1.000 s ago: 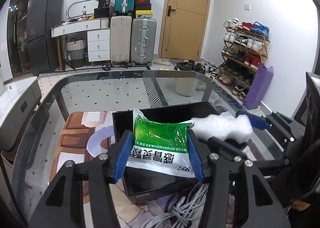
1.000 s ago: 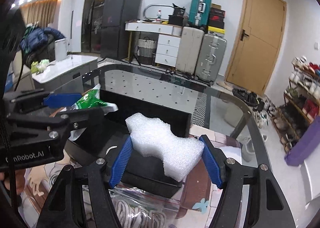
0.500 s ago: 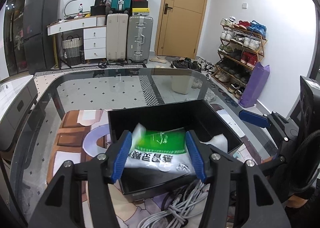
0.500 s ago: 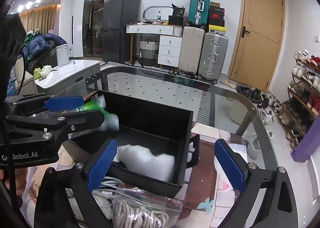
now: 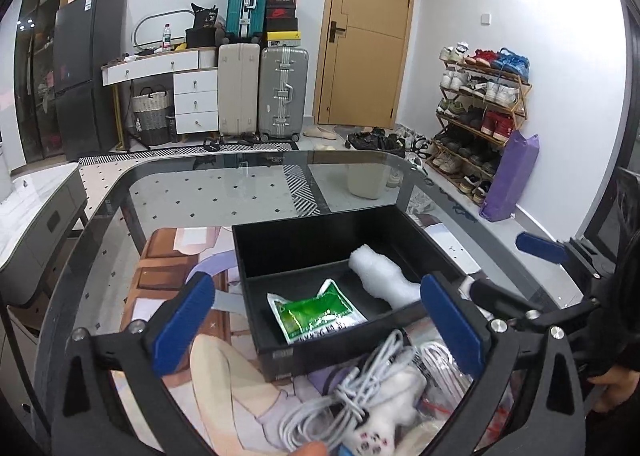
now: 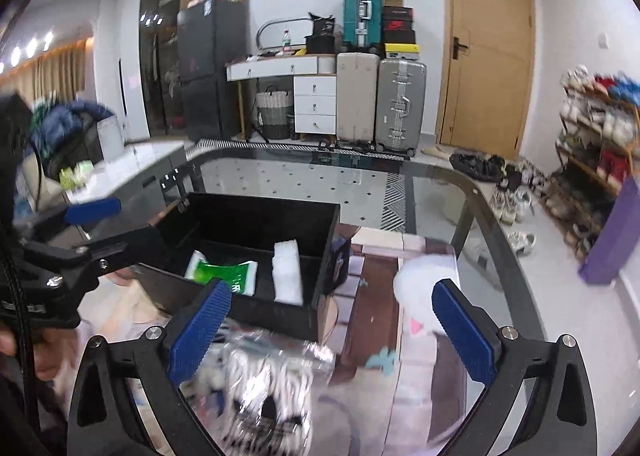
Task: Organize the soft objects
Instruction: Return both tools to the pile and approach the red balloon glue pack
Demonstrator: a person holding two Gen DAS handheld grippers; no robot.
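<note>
Left tool: my left tool (image 5: 316,320) hangs wide open and empty over the near edge of the surface (image 5: 192,191); nothing sits between its blue pads.
Right tool: my right tool (image 6: 332,324) is spread just as wide, holding nothing, above the near right part of the surface.
Cable bundle: a tangle of white cable (image 5: 360,384) lies right under my left tool, just in front of the black box (image 5: 288,352); it looks like the next soft thing to collect.
Bagged cable: a clear bag of coiled cable (image 6: 268,372) lies below my right tool, blurred, touching or nearly touching the box's near wall.
White bag: a pale crumpled bag (image 6: 420,288) rests on the surface to the right of the box, near my right tool's right finger.
Green pouch: the green pouch (image 5: 316,316) lies flat on the box floor, near-left inside.
Foam piece: the white foam (image 5: 380,280) lies beside it against the right wall.
How I would do it: I judge I should lower one tool squarely over a bundle's thick middle, close on many strands at once, and lift clear of the near wall before moving over the box, since loose loops could snag.
</note>
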